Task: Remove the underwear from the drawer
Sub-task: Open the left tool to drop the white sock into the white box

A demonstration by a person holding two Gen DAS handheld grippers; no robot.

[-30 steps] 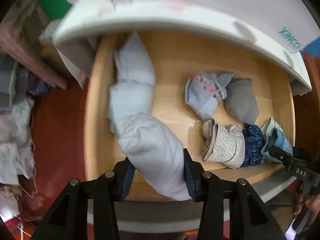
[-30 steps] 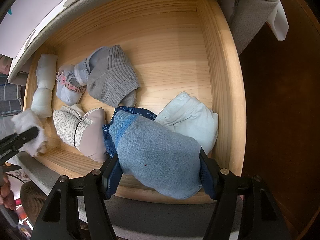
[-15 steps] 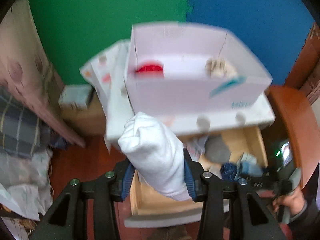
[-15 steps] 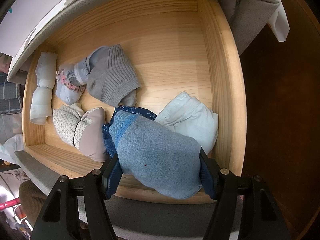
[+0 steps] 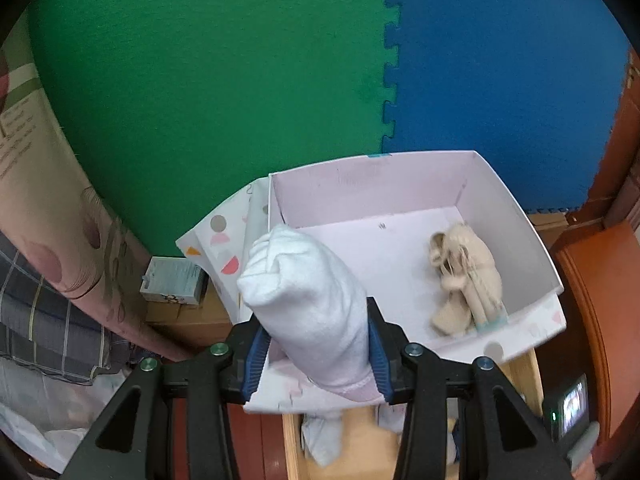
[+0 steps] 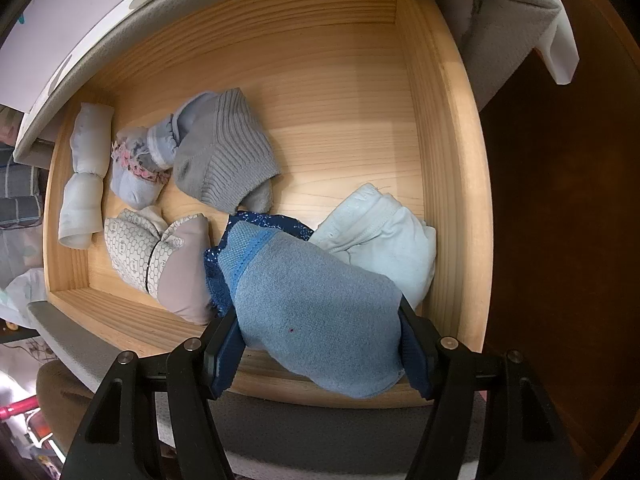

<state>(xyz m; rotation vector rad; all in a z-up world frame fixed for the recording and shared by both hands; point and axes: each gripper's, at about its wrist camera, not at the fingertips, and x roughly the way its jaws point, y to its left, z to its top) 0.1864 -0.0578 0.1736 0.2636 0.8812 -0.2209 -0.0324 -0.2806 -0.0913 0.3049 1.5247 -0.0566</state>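
Observation:
My left gripper [image 5: 314,354] is shut on a rolled white underwear [image 5: 308,304] and holds it above the near left corner of a white cardboard box [image 5: 532,240]. A beige rolled garment [image 5: 468,276] lies inside the box at the right. My right gripper [image 6: 320,354] is shut on a rolled blue-grey underwear [image 6: 316,312] at the front edge of the open wooden drawer [image 6: 452,200]. Several rolled garments lie in the drawer: a pale blue one [image 6: 384,236], a grey ribbed one [image 6: 224,156], a patterned beige one [image 6: 156,256] and a white roll [image 6: 86,176].
The white box stands on the top above the drawer, against a green and blue foam wall [image 5: 280,80]. A small carton [image 5: 172,282] sits left of the box. Bedding and a curtain [image 5: 48,248] are at the left. Dark wooden furniture [image 6: 560,220] flanks the drawer's right side.
My left gripper has lifted the white underwear out of the drawer and up over the white box. My right gripper has stayed still, holding the blue-grey underwear.

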